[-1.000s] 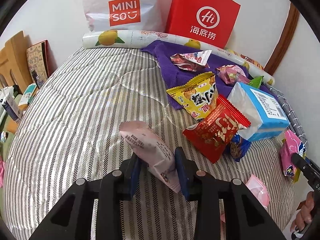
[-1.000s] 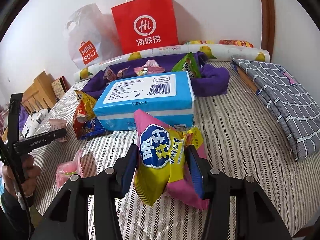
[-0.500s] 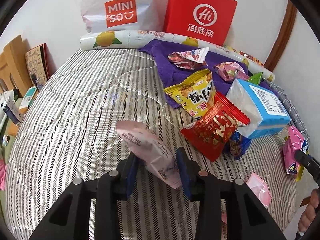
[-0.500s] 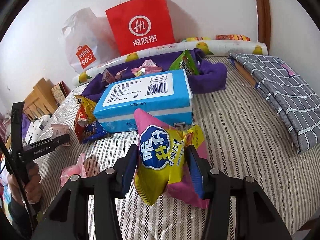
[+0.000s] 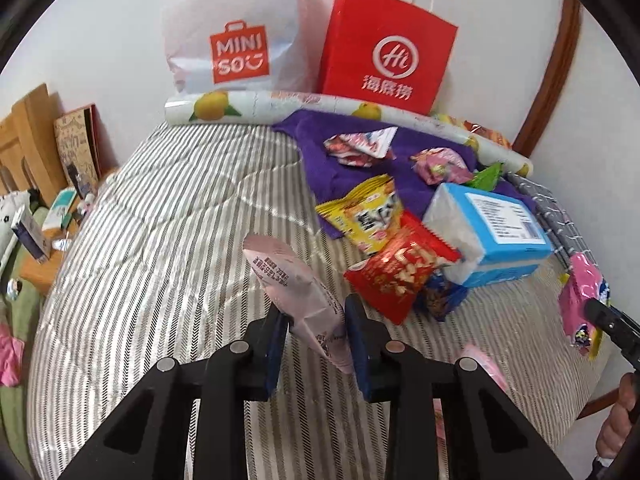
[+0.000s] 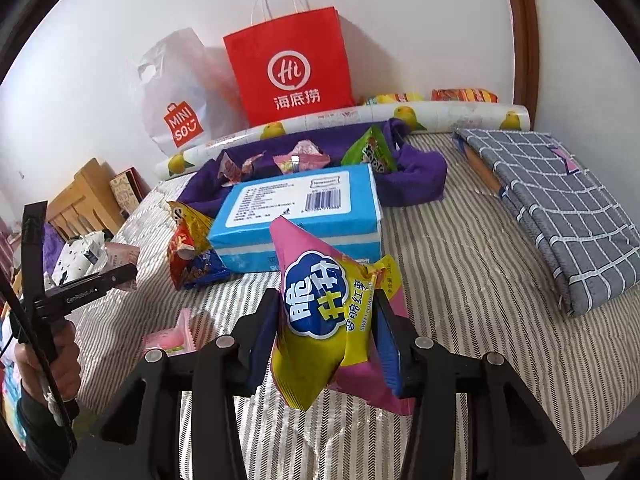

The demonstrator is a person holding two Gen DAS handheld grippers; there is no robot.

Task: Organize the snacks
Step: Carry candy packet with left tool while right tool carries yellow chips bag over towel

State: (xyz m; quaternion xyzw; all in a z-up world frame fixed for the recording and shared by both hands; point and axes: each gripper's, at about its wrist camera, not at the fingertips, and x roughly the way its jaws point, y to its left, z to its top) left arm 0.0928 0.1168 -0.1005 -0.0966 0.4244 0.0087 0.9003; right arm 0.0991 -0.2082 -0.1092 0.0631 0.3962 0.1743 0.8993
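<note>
Pale pink snack packet (image 5: 298, 284) pinched in left gripper (image 5: 314, 334), jaws closing, now lifted clear of striped bedcover (image 5: 168, 240); earlier lower. Pink-and-yellow packet (image 6: 328, 316) marked "SWEET POTATO", clamped in right gripper (image 6: 326, 336), likewise raised. Behind: "MINISO" on white bag (image 5: 236, 32), "Hi" on red bag (image 6: 290, 68), "GenRobot.AI" on left handle.
</note>
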